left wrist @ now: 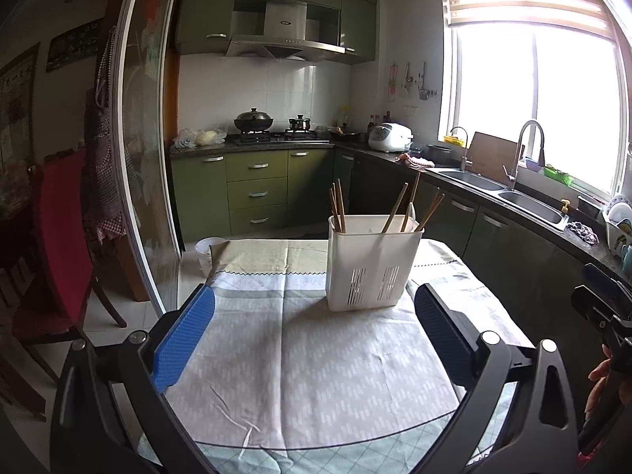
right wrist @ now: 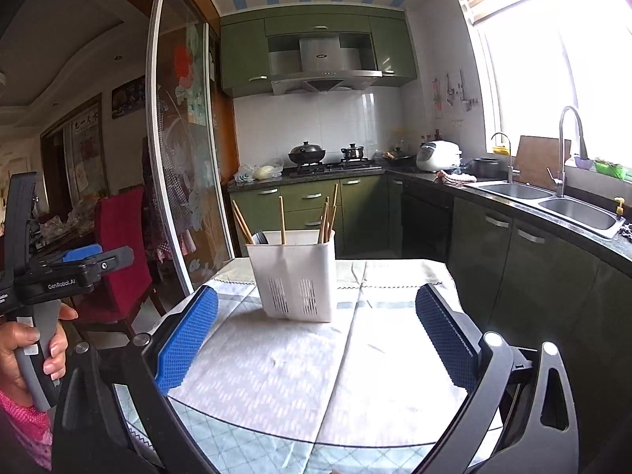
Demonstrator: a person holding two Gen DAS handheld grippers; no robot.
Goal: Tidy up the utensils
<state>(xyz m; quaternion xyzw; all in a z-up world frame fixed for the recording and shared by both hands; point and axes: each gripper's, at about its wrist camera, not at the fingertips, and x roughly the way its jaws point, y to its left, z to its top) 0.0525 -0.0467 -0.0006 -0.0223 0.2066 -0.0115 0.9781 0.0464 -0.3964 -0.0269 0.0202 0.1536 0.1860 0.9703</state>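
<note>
the white utensil holder (left wrist: 371, 264) stands upright on the table (left wrist: 276, 355), toward its far edge, on a pale patterned cloth (right wrist: 316, 363). wooden chopsticks (left wrist: 338, 205) lean in its compartments, some at the holder's left end and some at its right. the left gripper (left wrist: 316, 331) is spread wide, with nothing between its blue pads, well short of the holder on its near side. the right gripper (right wrist: 316, 335) is likewise spread wide and empty, also on the holder's near side, clear of it. a hand (right wrist: 27, 355) grips the left gripper's handle.
</note>
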